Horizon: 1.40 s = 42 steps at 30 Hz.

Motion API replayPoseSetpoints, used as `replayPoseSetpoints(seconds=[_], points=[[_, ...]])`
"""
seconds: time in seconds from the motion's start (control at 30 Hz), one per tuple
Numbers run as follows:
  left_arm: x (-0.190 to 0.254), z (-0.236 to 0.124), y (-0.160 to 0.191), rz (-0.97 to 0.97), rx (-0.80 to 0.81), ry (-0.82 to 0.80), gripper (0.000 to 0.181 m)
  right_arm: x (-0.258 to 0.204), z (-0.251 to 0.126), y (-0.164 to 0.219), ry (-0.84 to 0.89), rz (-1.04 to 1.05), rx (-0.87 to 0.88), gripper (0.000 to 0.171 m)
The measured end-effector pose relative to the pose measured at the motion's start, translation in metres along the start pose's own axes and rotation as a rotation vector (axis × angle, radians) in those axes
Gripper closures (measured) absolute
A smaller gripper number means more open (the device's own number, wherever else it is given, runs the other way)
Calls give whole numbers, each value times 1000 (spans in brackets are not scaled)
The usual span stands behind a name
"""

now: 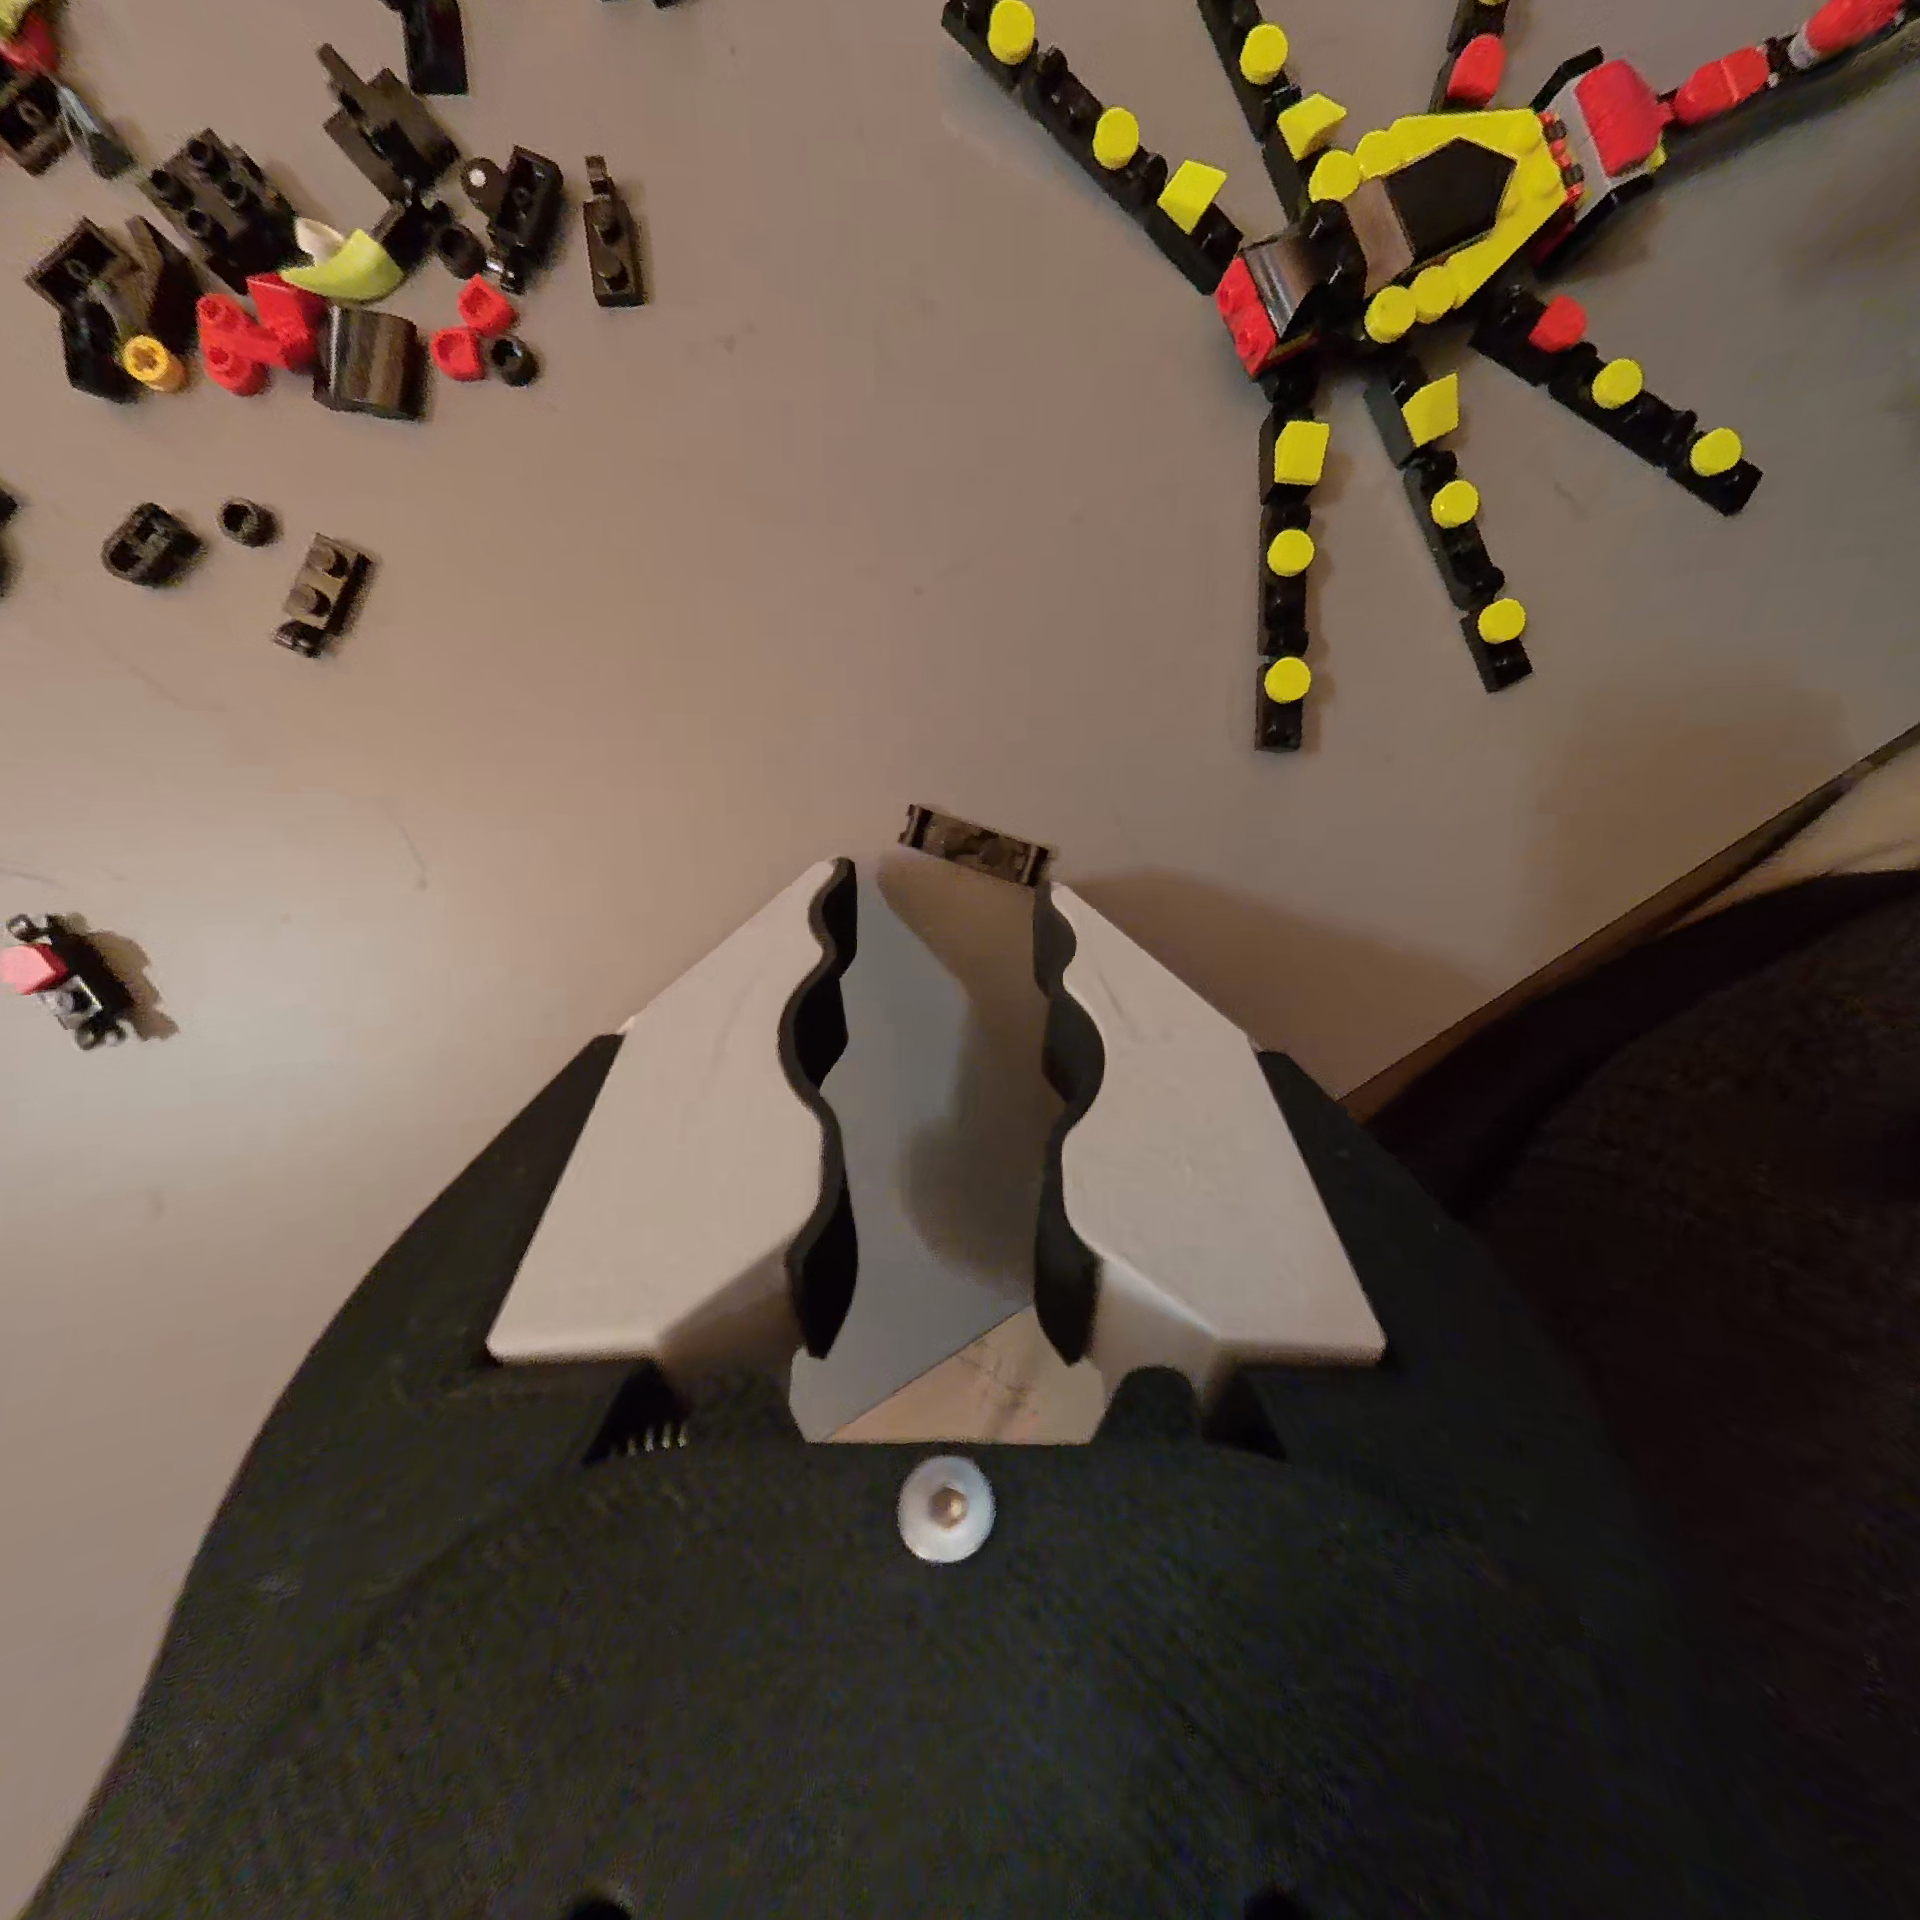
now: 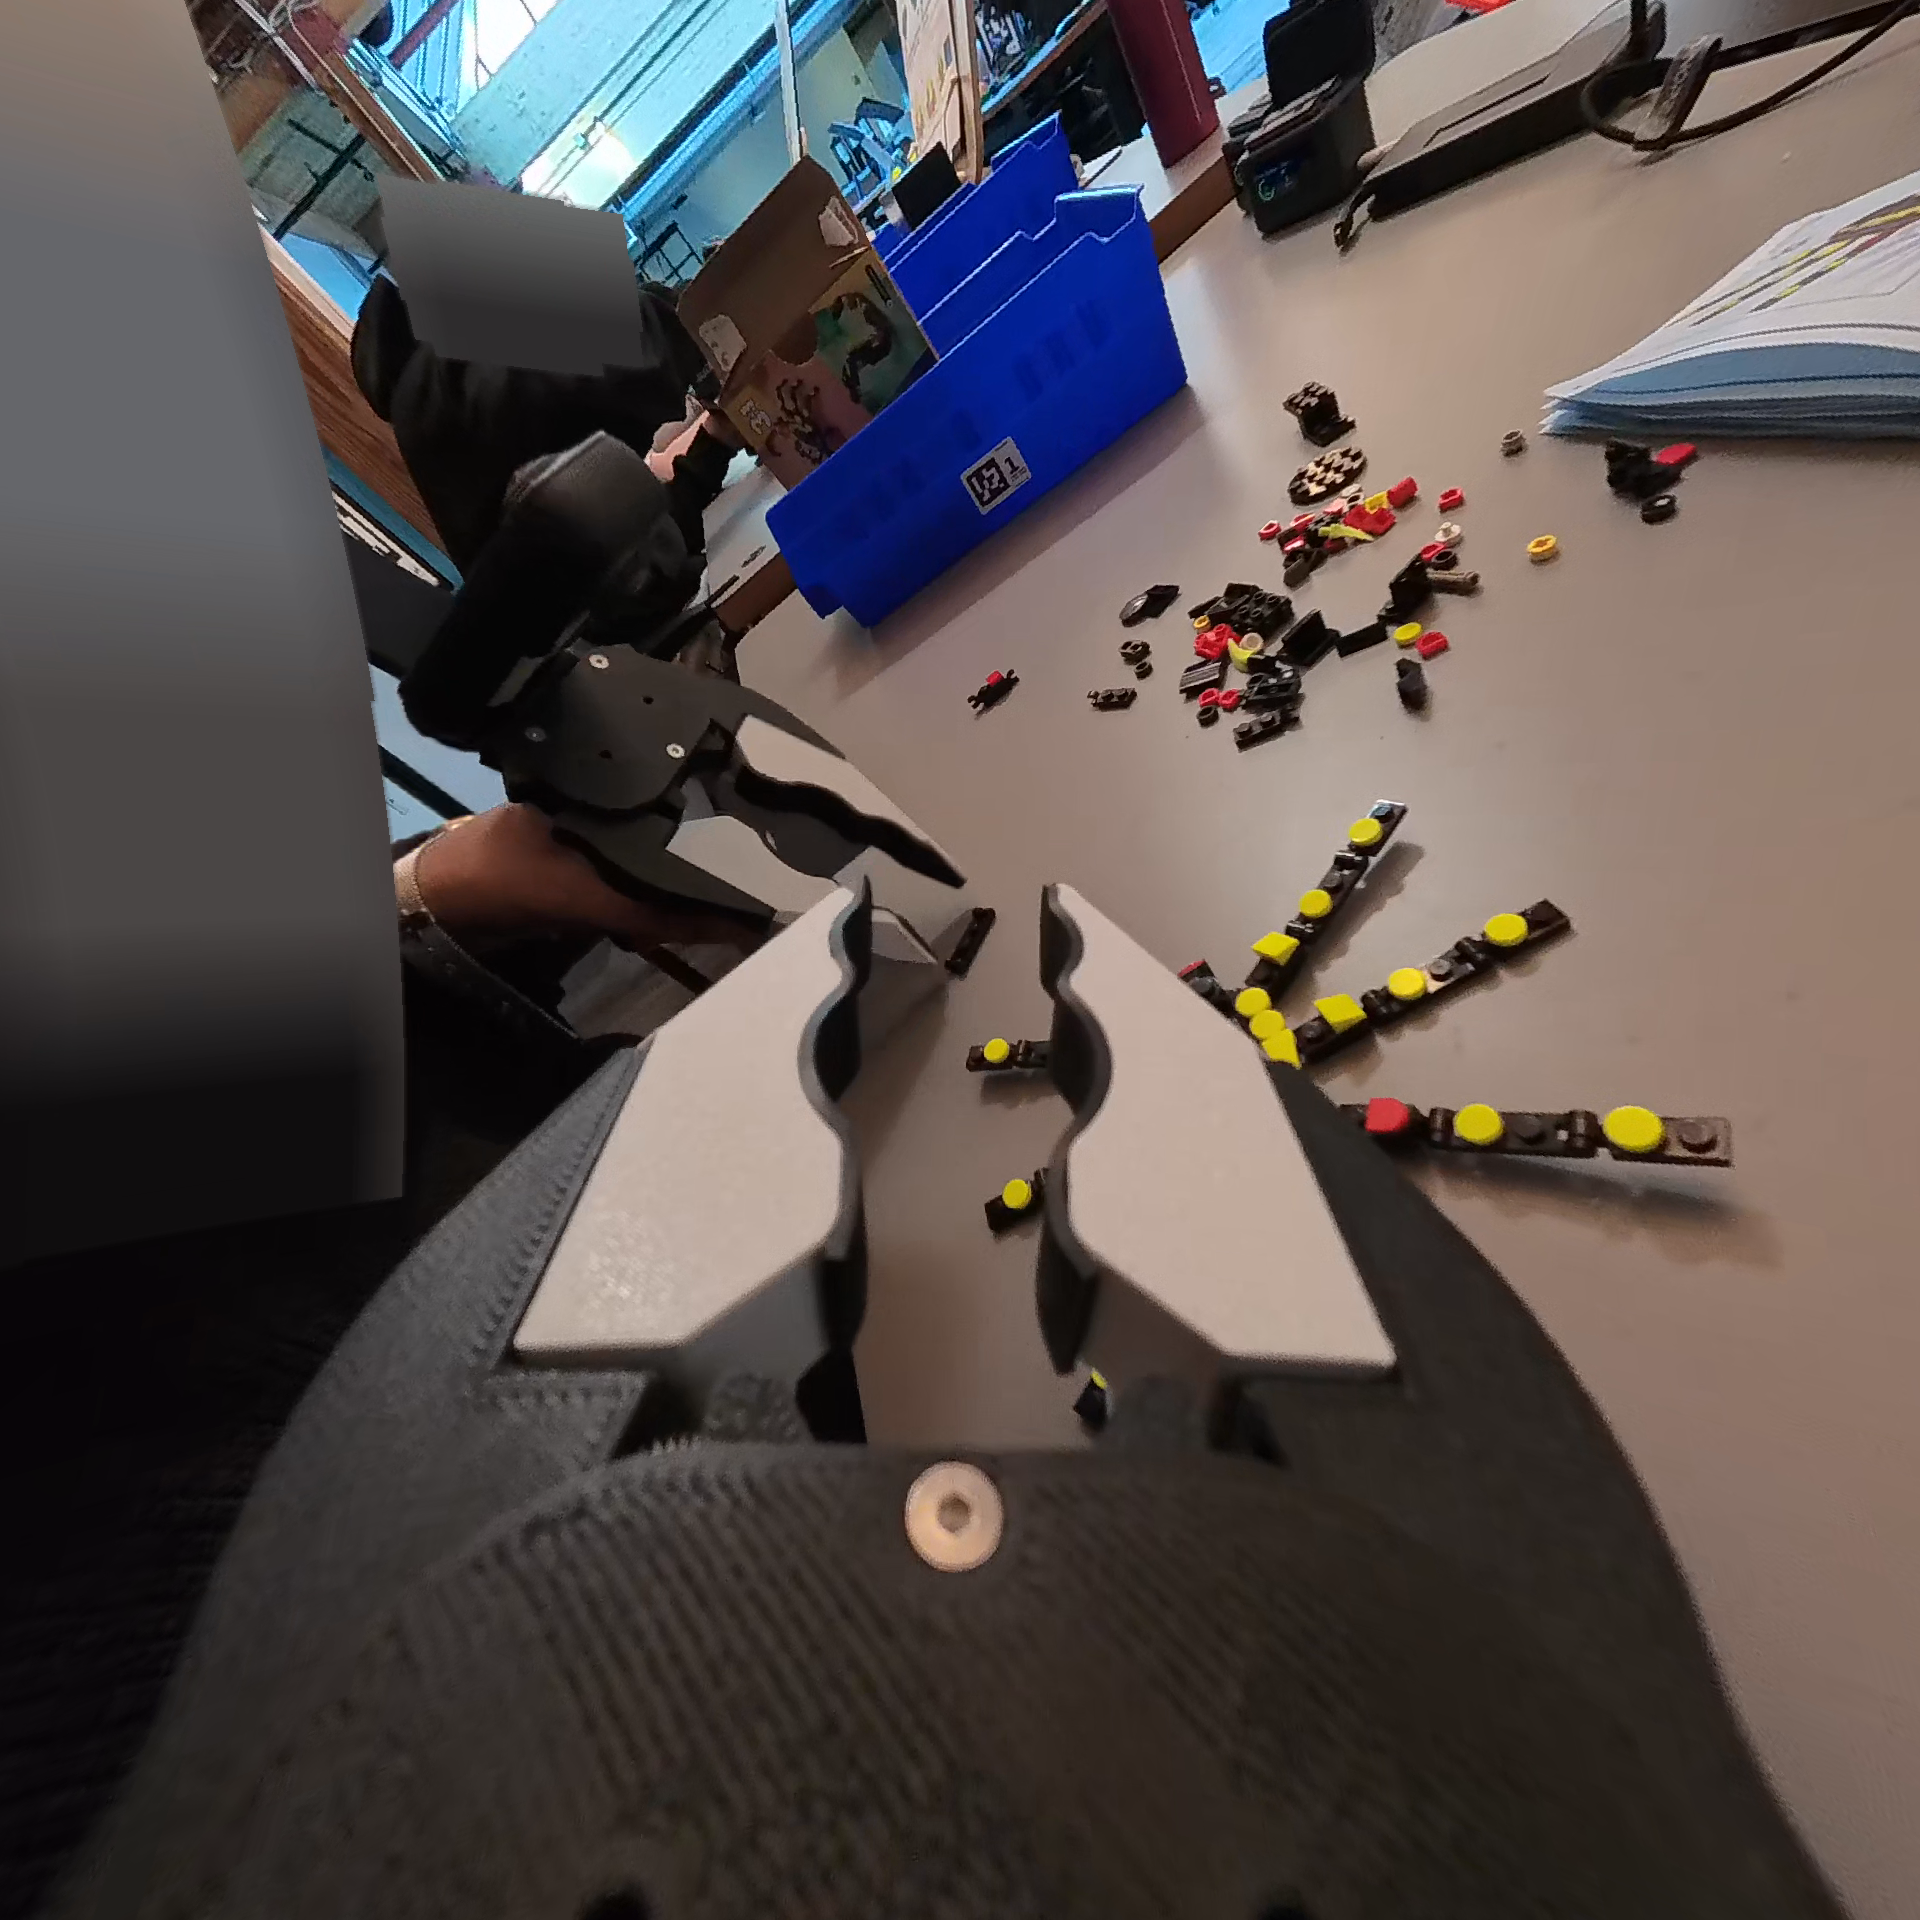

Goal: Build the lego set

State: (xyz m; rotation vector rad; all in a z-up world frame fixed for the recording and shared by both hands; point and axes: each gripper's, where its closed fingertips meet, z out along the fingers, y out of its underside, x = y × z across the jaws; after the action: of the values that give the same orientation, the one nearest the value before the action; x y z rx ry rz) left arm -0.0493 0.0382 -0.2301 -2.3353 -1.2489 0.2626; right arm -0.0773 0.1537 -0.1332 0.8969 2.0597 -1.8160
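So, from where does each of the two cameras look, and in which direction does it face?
Left wrist view: sits on the left gripper, looks steeply down at the table; its own grey fingers pinch a small black piece.
Right wrist view: sits on the right gripper, looks low across the table toward the blue bins; its own fingers stand apart, and a forearm shows.
Both views share the black piece, the spider model and the loose bricks.

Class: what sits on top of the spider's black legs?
Yellow round and sloped tiles dot the spider legs, plus a few red pieces. Legs under the right gripper are hidden.
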Motion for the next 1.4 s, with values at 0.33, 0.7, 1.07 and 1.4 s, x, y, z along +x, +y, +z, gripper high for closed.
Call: replayPoseSetpoints(seconds=[0.33, 0.7, 1.07, 1.4], points=[[6, 8, -1, 198, -130, 75, 142, 0, 0, 1, 4, -7, -10, 141], [6, 10, -1, 252, -190, 105, 154, 4, 0, 3, 6, 5, -17, 141], [10, 0, -57, 391, 204, 220, 155, 18, 2, 15, 94, -149, -116, 144], [35, -21, -93, 304, 503, 741, 156, 62, 31, 51, 334, -555, -488, 141]])
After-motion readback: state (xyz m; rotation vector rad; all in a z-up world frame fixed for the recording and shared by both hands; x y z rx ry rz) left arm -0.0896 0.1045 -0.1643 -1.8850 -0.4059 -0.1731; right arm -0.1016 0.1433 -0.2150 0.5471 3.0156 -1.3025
